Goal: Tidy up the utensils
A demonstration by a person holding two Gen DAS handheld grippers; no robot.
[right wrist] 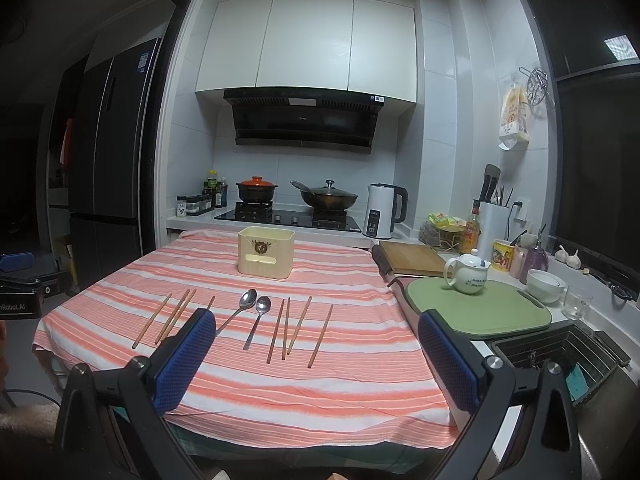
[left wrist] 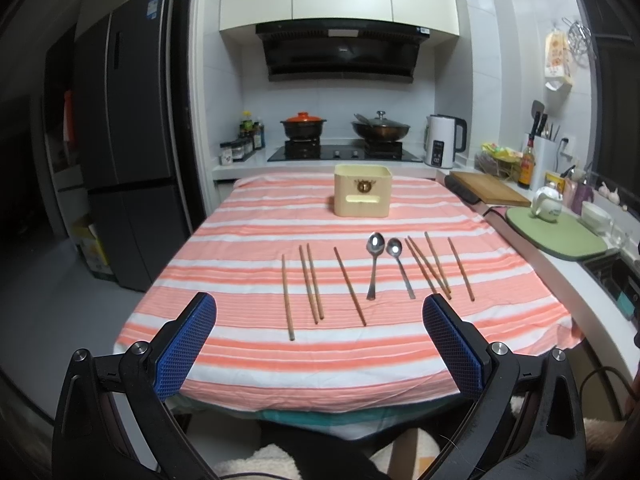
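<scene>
Utensils [left wrist: 374, 266] mid-cloth; both grippers [left wrist: 319, 322] [right wrist: 317, 338] agape

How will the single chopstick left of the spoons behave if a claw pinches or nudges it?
The lone chopstick looks like thin, stiff wood, probably light. Lying flat on the striped cloth, it leaves little height to pinch. Nudged sideways, it may roll or skid, though the fabric likely damps that.

text: "nRobot.AI" | on: black device [right wrist: 18, 300], left edge | other labels: illegible
</scene>
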